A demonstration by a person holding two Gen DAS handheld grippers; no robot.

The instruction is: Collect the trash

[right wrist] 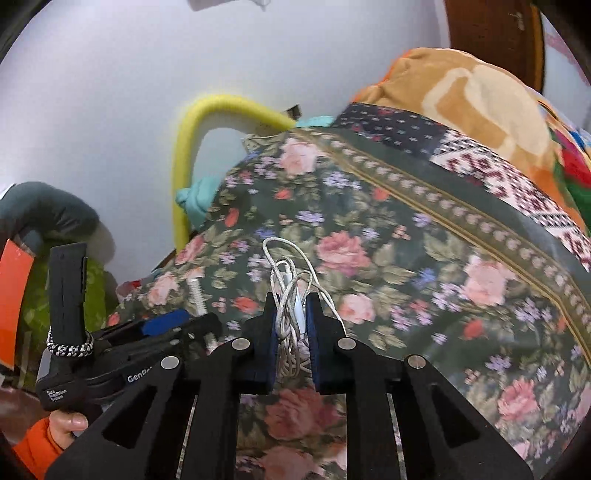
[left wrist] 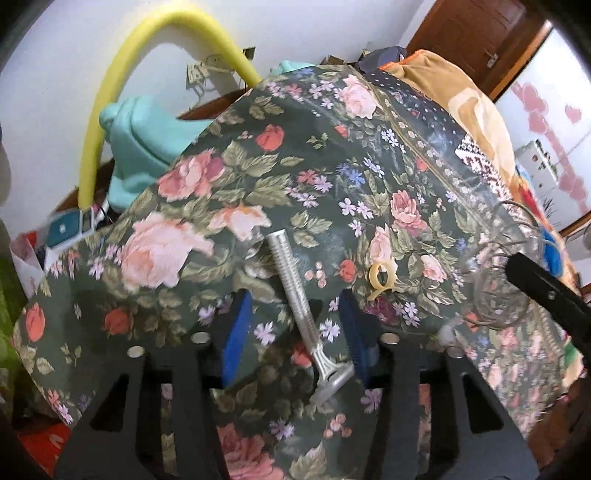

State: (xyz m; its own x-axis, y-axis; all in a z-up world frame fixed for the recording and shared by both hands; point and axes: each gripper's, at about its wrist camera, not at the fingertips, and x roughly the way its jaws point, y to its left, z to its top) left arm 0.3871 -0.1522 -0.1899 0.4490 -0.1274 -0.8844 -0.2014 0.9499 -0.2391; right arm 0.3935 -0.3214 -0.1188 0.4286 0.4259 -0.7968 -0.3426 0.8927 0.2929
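Observation:
A silver safety razor [left wrist: 301, 314] lies on the floral bedspread [left wrist: 207, 177], its head toward the camera. My left gripper [left wrist: 295, 332] stands open around it, a blue pad on each side and clear of the handle. A pale rubber ring [left wrist: 380, 277] rests just to the right. My right gripper [right wrist: 291, 314] is shut on a coiled white cable [right wrist: 290, 291], lifted a little off the bedspread [right wrist: 406, 277]. In the left wrist view this cable [left wrist: 506, 266] shows blurred at the right edge. The right wrist view has the left gripper [right wrist: 166, 325] at lower left, by the razor [right wrist: 197, 295].
A yellow foam tube [left wrist: 110, 92] arches against the white wall behind the bed. Teal cloth [left wrist: 147, 144] lies at the bed's far edge and an orange blanket [right wrist: 461, 92] is piled at the right. A hand with an orange sleeve [right wrist: 62, 424] holds the left gripper. A wooden door [left wrist: 476, 33] stands behind.

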